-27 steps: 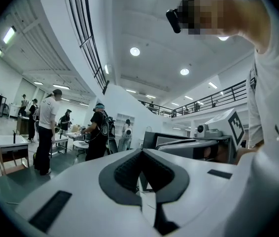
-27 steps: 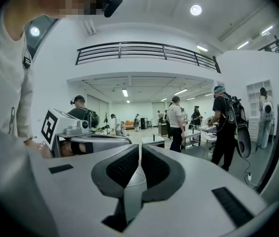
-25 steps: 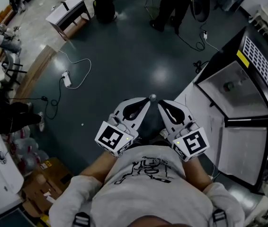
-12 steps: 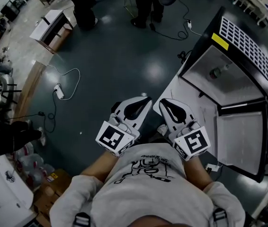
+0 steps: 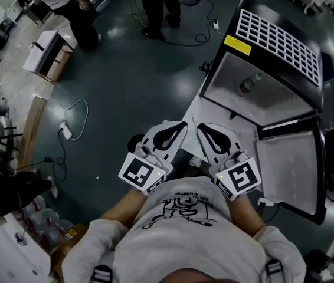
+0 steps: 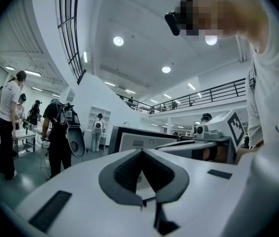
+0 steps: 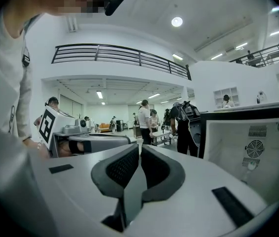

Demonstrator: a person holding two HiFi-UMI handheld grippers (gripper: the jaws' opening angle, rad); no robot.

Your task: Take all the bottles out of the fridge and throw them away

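A small black fridge (image 5: pixel 273 40) stands open at the upper right of the head view, its door (image 5: pixel 291 170) swung out toward me. One bottle (image 5: pixel 249 85) lies in its white interior. My left gripper (image 5: pixel 182 124) and right gripper (image 5: pixel 199 127) are held side by side in front of my chest, both shut and empty, short of the fridge's near corner. In the left gripper view the left gripper's (image 6: pixel 140 151) pads meet, with the fridge (image 6: pixel 144 141) ahead. The right gripper (image 7: pixel 139 147) is likewise shut, and the fridge's white inside (image 7: pixel 253 147) shows at right.
Two people stand at the top of the head view, near a white bench (image 5: pixel 46 52). A power strip with its cable (image 5: pixel 66 128) lies on the dark floor at left. Packs of water bottles (image 5: pixel 37 223) and cardboard sit at lower left.
The fridge has slid left and closer in the head view as I walk toward it. Both grippers keep the same shut pose in front of my chest.
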